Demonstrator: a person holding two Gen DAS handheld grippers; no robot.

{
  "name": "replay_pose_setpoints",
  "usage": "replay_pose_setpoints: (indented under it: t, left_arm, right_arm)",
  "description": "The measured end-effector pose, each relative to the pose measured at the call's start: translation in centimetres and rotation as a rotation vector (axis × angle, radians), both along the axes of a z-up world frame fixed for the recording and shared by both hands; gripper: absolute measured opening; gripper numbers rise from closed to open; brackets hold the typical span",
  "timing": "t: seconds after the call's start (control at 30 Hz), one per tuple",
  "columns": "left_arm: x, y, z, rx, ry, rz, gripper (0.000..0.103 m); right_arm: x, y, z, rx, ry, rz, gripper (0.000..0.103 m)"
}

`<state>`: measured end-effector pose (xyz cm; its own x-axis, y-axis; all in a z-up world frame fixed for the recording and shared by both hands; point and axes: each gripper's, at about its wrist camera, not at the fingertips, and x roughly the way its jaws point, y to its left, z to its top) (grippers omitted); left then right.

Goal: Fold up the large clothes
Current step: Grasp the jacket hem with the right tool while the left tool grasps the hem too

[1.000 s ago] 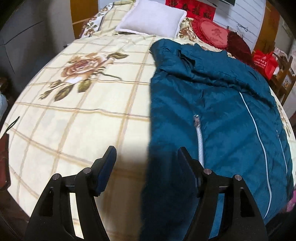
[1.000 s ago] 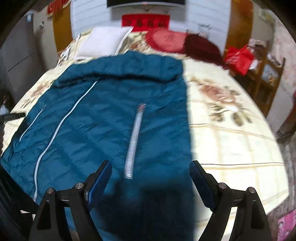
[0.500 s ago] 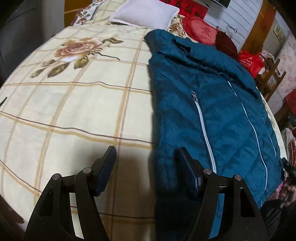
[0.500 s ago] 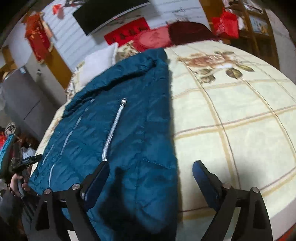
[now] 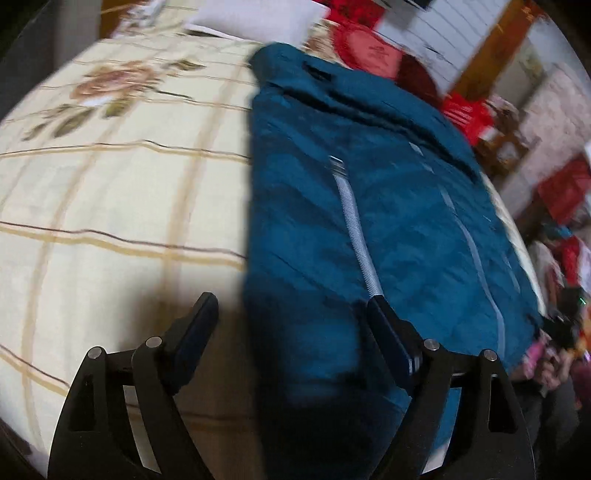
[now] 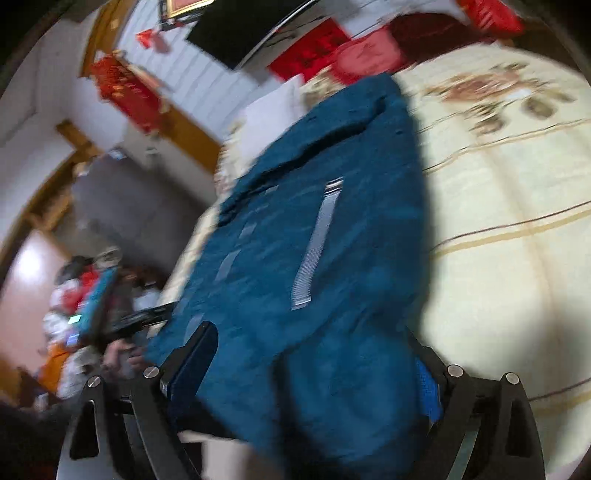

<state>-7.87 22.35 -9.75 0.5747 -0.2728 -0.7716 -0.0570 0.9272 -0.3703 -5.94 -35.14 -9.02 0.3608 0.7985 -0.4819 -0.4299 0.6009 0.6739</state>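
jacket: a large teal padded jacket [image 5: 388,229] lies spread on the bed, collar toward the pillows, its near hem at the bed's front edge.
bed: cream checked bedspread [image 5: 122,206] with a rose print, bare on both sides of the jacket.
pillows: a white pillow [image 5: 255,18] and a round red cushion [image 5: 365,44] lie beyond the collar.
zippers: a silver pocket zipper [image 5: 354,225] runs down the jacket; paler zip lines lie further along it.
left gripper: left gripper [image 5: 291,332] is low over the hem, jaws opening, one finger over the jacket's edge, the other over bedspread, no pad pressing cloth.
right gripper: right gripper [image 6: 314,369] stands wide apart at the other hem corner, the jacket's cloth bulging between its fingers, not pinched.
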Motion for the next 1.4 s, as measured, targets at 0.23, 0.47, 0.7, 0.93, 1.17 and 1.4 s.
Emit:
replay_pose_setpoints:
  t: [0.23, 0.47, 0.7, 0.93, 1.17, 1.4]
  left_arm:
    - [-0.5, -3.2, 0.1, 0.031, 0.003, -0.156, 0.092]
    - [-2.5, -4.1, 0.1, 0.007, 0.029, -0.197, 0.092]
    - [-2.7, -4.0, -0.1, 0.009, 0.009, -0.139, 0.092]
    - [-3.5, -4.2, -0.2, 0.025, -0.013, -0.064, 0.086]
    - [-3.5, -2.2, -0.5, -0.016, -0.024, 0.049, 0.044]
    - [-3.8, -2.2, -0.6, -0.047, -0.041, 0.069, 0.047]
  right_arm:
    - [0.7, 3.3, 0.2, -0.145, -0.063, -0.039, 0.092]
    - [0.0, 3.5, 0.3, -0.194, -0.1, -0.05, 0.093]
    - [0.0, 2.3, -0.2, -0.126, -0.076, -0.034, 0.092]
    - [-0.8, 3.0, 0.0, -0.218, -0.089, -0.07, 0.079]
    - [-0.3, 2.1, -0.5, -0.229, -0.057, -0.126, 0.041]
    - [-0.6, 1.0, -1.1, -0.122, -0.003, -0.178, 0.045]
